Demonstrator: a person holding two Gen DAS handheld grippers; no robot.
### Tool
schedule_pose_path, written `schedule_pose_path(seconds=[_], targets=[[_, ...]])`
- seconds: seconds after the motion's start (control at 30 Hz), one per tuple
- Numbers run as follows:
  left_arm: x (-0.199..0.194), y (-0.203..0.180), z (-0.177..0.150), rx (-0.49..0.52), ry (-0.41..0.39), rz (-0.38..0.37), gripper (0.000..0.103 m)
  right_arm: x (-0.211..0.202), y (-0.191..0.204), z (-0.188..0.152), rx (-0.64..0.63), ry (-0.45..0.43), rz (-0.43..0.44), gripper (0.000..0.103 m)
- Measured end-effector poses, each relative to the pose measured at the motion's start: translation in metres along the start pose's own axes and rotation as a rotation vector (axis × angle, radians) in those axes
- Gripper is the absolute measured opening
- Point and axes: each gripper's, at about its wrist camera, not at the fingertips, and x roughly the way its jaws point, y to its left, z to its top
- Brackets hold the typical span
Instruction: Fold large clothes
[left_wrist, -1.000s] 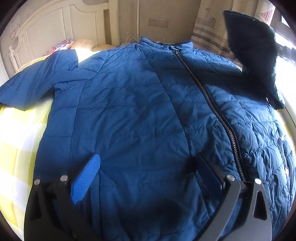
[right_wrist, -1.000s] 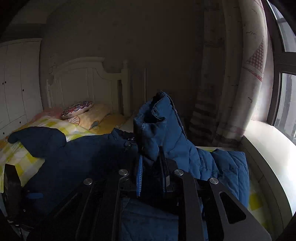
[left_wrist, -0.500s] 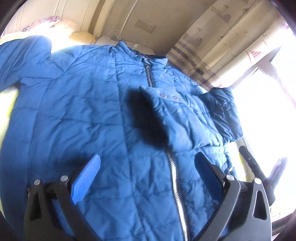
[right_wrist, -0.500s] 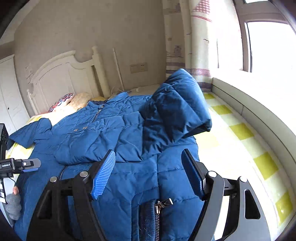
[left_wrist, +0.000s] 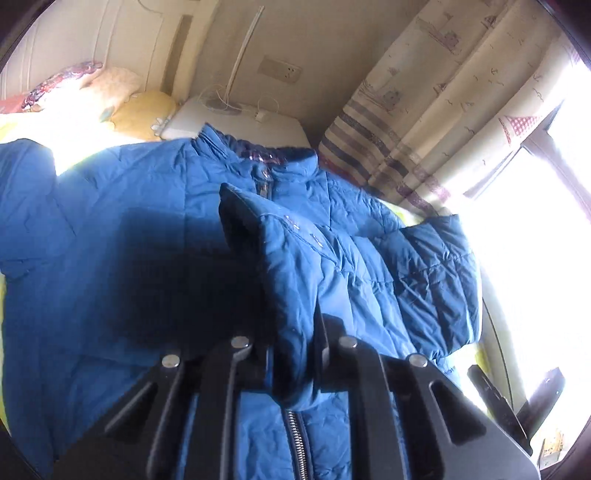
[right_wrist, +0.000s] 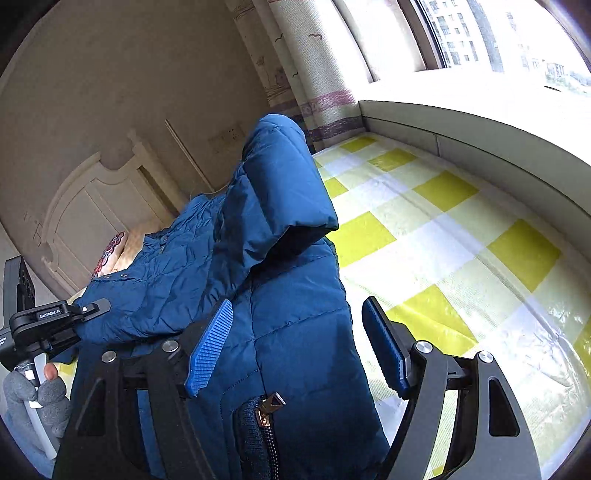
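A blue quilted jacket (left_wrist: 110, 258) lies zipped, front up, on the bed. Its right sleeve (left_wrist: 306, 266) is folded over the chest, and my left gripper (left_wrist: 295, 354) is shut on the sleeve's end, holding it a little off the jacket. The right wrist view shows the same sleeve (right_wrist: 273, 199) arching up from the shoulder toward the left gripper (right_wrist: 99, 306), held by a gloved hand (right_wrist: 33, 398). My right gripper (right_wrist: 297, 347) stands open just above the jacket's side panel (right_wrist: 303, 332) near the hem; its blue pads do not press on the cloth. The zip pull (right_wrist: 267, 406) shows below it.
The bed has a yellow and white checked sheet (right_wrist: 443, 240), bare on the window side. Pillows (left_wrist: 140, 110) and a white headboard (right_wrist: 92, 206) are at the far end, with a nightstand (left_wrist: 236, 122) beside them. A curtain (left_wrist: 424, 110) and window ledge (right_wrist: 480, 110) run along the right.
The right gripper let go of the raised sleeve, opened, and dropped to the jacket's side. The sleeve fell across the chest; the left gripper, open before, closed on it and rose.
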Motion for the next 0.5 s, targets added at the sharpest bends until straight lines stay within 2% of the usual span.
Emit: schedule_pose_path(seconds=[0.07, 0.13, 0.23, 0.3, 0.33, 0.37, 0.4, 0.43, 0.5], targets=[[-0.026, 0.026, 0.02, -0.049, -0.048, 0.026, 0.014, -0.001, -0.001, 0.0, 0.002, -0.009, 0.008, 0.071], [-0.047, 0.055, 0.032, -0.089, -0.082, 0.093, 0.014, -0.002, -0.001, 0.0, 0.005, -0.012, 0.01, 0.071], [-0.063, 0.092, 0.033, -0.092, -0.069, 0.178, 0.016, -0.001, -0.003, 0.0, 0.012, -0.012, 0.015, 0.071], [-0.06, 0.114, 0.025, -0.107, -0.002, 0.178, 0.025, -0.002, -0.004, 0.0, 0.013, -0.012, 0.018, 0.071], [-0.059, 0.123, 0.019, -0.112, 0.018, 0.218, 0.042, -0.002, -0.004, -0.001, 0.013, -0.012, 0.018, 0.071], [-0.06, 0.129, 0.015, -0.108, 0.013, 0.274, 0.067, -0.003, -0.005, -0.001, 0.014, -0.012, 0.017, 0.071], [-0.061, 0.131, 0.011, -0.096, -0.011, 0.307, 0.075, -0.003, -0.005, -0.001, 0.014, -0.012, 0.016, 0.071], [-0.062, 0.13, 0.008, -0.078, -0.033, 0.319, 0.078, -0.003, -0.005, -0.001, 0.015, -0.012, 0.014, 0.071], [-0.067, 0.125, 0.007, -0.057, -0.078, 0.301, 0.078, -0.003, -0.006, -0.001, 0.017, -0.013, 0.008, 0.071]])
